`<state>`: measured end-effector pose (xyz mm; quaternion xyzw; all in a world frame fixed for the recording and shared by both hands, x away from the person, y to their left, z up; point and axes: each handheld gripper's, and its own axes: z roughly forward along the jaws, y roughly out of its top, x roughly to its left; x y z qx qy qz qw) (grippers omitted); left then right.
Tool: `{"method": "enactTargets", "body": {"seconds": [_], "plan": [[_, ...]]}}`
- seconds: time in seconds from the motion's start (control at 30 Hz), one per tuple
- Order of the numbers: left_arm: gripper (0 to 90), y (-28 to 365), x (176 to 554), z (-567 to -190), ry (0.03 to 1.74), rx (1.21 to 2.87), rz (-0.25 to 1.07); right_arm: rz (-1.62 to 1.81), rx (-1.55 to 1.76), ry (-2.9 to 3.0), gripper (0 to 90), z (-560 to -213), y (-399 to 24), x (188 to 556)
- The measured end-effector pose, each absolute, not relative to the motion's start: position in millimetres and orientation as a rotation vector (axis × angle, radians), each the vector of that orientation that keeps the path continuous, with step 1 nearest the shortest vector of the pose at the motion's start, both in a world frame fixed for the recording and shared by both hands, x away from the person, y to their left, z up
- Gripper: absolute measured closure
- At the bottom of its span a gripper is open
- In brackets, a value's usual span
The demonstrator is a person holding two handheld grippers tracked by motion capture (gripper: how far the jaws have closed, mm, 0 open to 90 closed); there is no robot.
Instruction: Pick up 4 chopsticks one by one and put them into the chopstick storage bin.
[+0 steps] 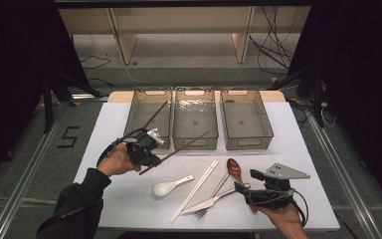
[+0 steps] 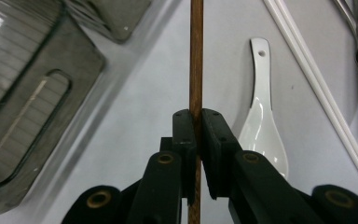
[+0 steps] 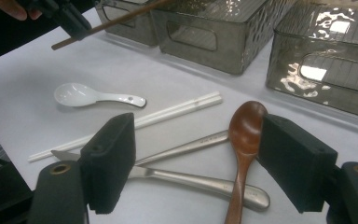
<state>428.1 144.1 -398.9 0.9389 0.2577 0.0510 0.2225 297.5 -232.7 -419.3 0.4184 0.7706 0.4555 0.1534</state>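
Note:
My left gripper (image 1: pixel 153 160) is shut on a brown wooden chopstick (image 1: pixel 184 145), held above the table in front of the left bin (image 1: pixel 149 119) and the middle bin (image 1: pixel 195 119). In the left gripper view the jaws pinch the brown chopstick (image 2: pixel 196 70) upright between them. A second brown chopstick (image 1: pixel 155 114) leans in the left bin. My right gripper (image 1: pixel 246 182) stands open near the table's front right, with a wooden spoon (image 3: pixel 244 133) lying between its jaws, untouched. A metal knife (image 3: pixel 200 179) and fork (image 3: pixel 186 148) lie crossed under it.
A white ceramic spoon (image 1: pixel 168 187) and a pair of white chopsticks (image 1: pixel 195 190) lie on the white table (image 1: pixel 114 124) at front centre. A third grey bin (image 1: pixel 246 122) stands at the back right, with nothing in it. Dark floor and cables surround the table.

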Motion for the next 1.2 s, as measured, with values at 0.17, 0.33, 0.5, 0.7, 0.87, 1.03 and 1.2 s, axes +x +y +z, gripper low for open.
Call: {"method": "enactTargets", "body": {"seconds": [0.17,0.33,0.5,0.7,0.87,1.03,1.2], "plan": [[84.0,150.1,431.6,-392.8,0.765,2.543,0.159,1.305,1.201,2.209,28.5,-419.3,-232.9,297.4],[84.0,157.1,436.7,-385.9,0.814,2.48,0.188,1.306,1.204,2.208,28.5,-419.4,-233.0,297.2],[84.0,167.3,446.1,-380.1,0.893,2.386,0.231,1.307,1.211,2.205,28.5,-419.8,-233.6,297.6],[84.0,181.3,459.0,-376.1,0.972,2.298,0.263,1.31,1.212,2.205,28.5,-419.5,-233.9,297.2],[84.0,189.8,473.2,-376.1,1.034,2.258,0.293,1.313,1.213,2.204,28.4,-419.5,-233.9,297.3],[84.0,196.9,485.4,-372.0,1.082,2.222,0.32,1.314,1.214,2.205,28.4,-419.5,-233.9,297.4],[84.0,202.8,495.8,-363.4,1.102,2.211,0.347,1.318,1.208,2.207,28.4,-419.5,-233.6,297.3]]}}
